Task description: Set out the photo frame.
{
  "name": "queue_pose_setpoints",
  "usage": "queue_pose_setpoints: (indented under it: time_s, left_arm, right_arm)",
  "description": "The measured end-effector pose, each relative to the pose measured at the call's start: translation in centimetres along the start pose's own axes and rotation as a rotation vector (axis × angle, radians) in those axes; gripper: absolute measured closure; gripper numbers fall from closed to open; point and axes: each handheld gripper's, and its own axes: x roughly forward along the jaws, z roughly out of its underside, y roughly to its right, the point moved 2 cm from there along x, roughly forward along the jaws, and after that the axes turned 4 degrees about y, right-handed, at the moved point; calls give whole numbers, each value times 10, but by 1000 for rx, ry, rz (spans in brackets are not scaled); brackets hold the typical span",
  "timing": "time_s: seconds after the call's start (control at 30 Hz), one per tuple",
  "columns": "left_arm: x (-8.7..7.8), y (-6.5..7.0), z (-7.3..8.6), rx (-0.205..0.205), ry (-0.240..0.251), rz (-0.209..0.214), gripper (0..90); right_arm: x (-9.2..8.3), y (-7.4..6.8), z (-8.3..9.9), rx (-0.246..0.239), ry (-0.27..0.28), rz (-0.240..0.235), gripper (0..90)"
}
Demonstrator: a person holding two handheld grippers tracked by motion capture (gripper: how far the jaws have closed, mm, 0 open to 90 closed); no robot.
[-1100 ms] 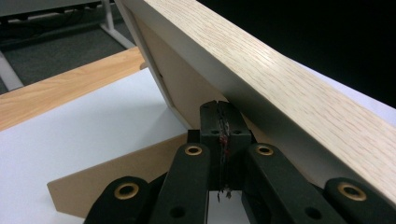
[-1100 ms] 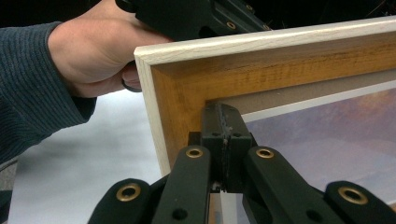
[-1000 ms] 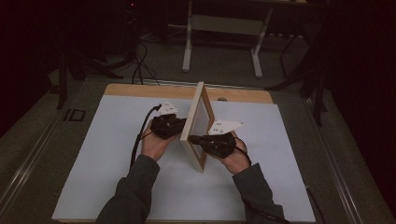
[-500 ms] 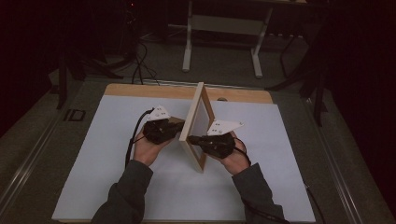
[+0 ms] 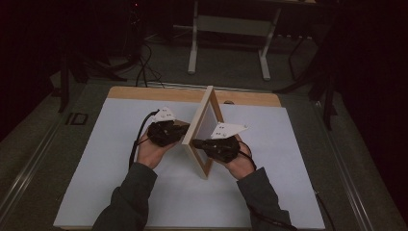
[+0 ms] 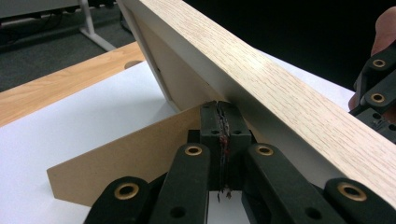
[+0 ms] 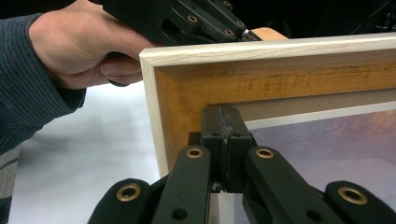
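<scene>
Wooden picture frame (image 5: 204, 130), standing on edge on the white table top (image 5: 96, 159), squarely between the two grippers, seen nearly edge-on from the high view. Light oak moulding, with a picture in purplish tones behind a pale mat (image 7: 327, 135) on the side facing the right gripper. Brown fibreboard easel stand (image 6: 126, 163) folded out from the back, on the side facing the left gripper.

Left gripper (image 5: 168, 132), just beside the frame's back, jaws clenched flat against each other with nothing visibly pinched; in the left gripper view, tips (image 6: 219, 126) pressed up close to the corner where the stand meets the frame's back, right under the moulding's edge. Whether actually touching the backing, hard to tell.

Right gripper (image 5: 211, 144), on the opposite face, jaws likewise clamped together on nothing; in the right gripper view, tips (image 7: 223, 135) set against the inner lip of the moulding near a corner, at the border of the mat. Contact looks likely, not certain.

Held in the person's hands, left hand (image 5: 151, 151) and right hand (image 5: 240, 163), dark ribbed sleeves (image 5: 125, 202) coming in from the near edge. Black cable (image 5: 137, 139) looping from the left gripper.

Farther out: bare wooden strip (image 5: 159, 94) along the table's far edge, grey floor beyond, and the white legs of a stand (image 5: 195, 48) in the dark background.
</scene>
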Motion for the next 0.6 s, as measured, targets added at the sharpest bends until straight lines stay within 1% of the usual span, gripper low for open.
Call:
queue_pose_setpoints:
  time_s: [0.2, 0.33, 0.4, 0.6]
  left_arm:
    - [1, -2, -1, -6, -1, 3, 900]
    - [1, -4, -1, -11, 3, 29, 900]
    - [1, -5, -1, -9, 1, 32, 900]
    - [0, -10, -1, -20, 3, 54, 900]
  right_arm:
    - [5, 0, -2, 4, 2, 10, 897]
    - [7, -2, -4, 4, 2, 11, 897]
    - [8, -2, -4, -5, -1, 16, 897]
    - [11, -4, -6, -11, -5, 27, 897]
